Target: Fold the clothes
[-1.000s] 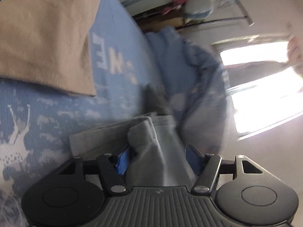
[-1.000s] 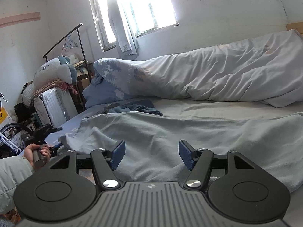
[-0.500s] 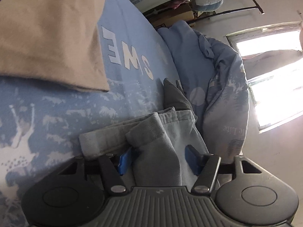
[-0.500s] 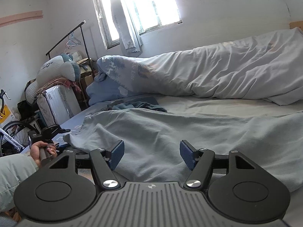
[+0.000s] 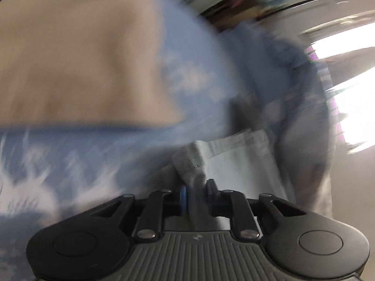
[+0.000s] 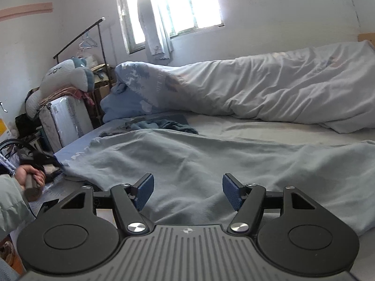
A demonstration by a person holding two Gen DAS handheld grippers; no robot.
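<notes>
Pinching a bunched corner of the grey garment, the left gripper has just been closing on it (likely for folding). The right gripper hovers over the cloth, jaws apart and empty.

Right wrist view: grey-blue garment spread flat across frame centre, open air above it, easy passage. Rolled duvet walls off upper right. Dark clothes heap sits centre, between garment and duvet. Suitcase, plush toy and clothes rail crowd left edge. Left wrist view blurred: tan cloth fills upper left.
</notes>
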